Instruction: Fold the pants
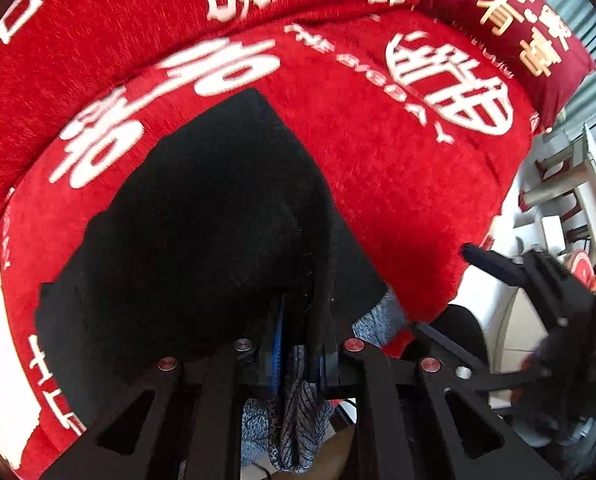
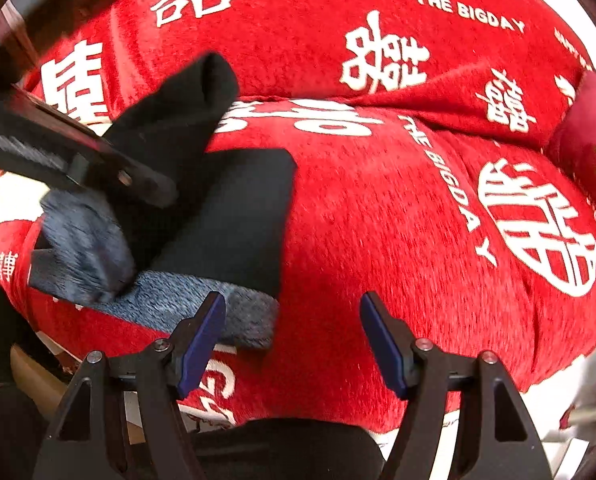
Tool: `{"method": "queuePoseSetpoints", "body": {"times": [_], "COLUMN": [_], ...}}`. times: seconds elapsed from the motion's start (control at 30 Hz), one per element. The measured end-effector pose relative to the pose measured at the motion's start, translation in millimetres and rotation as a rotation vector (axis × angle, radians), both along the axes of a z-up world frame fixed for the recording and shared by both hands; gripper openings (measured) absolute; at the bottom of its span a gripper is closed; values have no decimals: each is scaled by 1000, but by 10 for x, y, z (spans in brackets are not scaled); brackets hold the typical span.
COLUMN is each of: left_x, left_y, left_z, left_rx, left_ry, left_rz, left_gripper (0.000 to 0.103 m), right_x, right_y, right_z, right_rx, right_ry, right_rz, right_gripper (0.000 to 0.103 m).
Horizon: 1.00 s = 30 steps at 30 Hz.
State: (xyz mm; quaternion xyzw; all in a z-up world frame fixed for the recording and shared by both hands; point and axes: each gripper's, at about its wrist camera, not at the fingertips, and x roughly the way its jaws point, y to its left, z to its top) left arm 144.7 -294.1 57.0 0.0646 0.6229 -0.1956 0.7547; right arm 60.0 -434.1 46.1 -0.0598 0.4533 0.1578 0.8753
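- Left gripper (image 1: 298, 344): fingers pressed together on the near edge of the pants (image 1: 202, 216); dark cloth and its grey fleecy lining bunch between the blue pads. In the right wrist view the same tool comes in from the left, lifting a flap of black fabric off the pile.
- Right gripper (image 2: 292, 340): jaws spread wide, nothing between them. Its left fingertip (image 2: 202, 332) sits over the grey lining edge (image 2: 234, 312); contact cannot be told.
- Pants: black, grey inside, already doubled into a compact block on the near-left part of the seat. From the right gripper the block lies ahead and to the left; the jaws mostly face bare cover.
- Long axis: judged to run near-to-far, away from the left gripper. Blur and fisheye bend make this uncertain.
- Nearer hand: the left, already holding. The right would need to shift left to catch the free near corner.
- Judgement: a further fold is under way; the raised flap needs to be carried over the block.
- Surface: sofa cover (image 2: 377, 220), red plush with white characters and "THE BIGDAY" print; soft, likely to drag on the cloth.
- Room: dark red cushion (image 1: 509, 32) at far right; pale floor and cluttered furniture beyond the sofa's right edge.
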Motion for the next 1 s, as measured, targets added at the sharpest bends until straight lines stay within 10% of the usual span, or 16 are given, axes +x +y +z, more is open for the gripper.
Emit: {"method": "queuePoseSetpoints", "body": {"times": [0.13,0.3,0.43,0.67,0.77,0.87,1.0], "left_x": [25,-165,-321,-431,-516,-629,-594], "left_y": [48,103,496,1519,1893,2078,2048], "left_z": [-45,444,734,297,25,-149,-218], "left_rx": [-101,-183,-185,-26,-34,-42,-7], "left_ry": [62,-6,-135,-156,-92,-81,-105], "left_rz": [74,32,85,381,503,560,564], "left_gripper": [48,53,95,95,95,95,95], "right_x": [-3,-63,-123,-167,15,81,90], "right_y": [-75,-140,-137,382,520,479,573], "right_z": [-87,-58,144,427,147,-39,-42], "right_rx": [-6,-20,7,81,25,185,246], "right_ry": [31,37,1,-84,25,125,131], "right_rz": [-24,-37,-36,109,51,19,22], "right_gripper": [73,75,75,82,82,82,31]}}
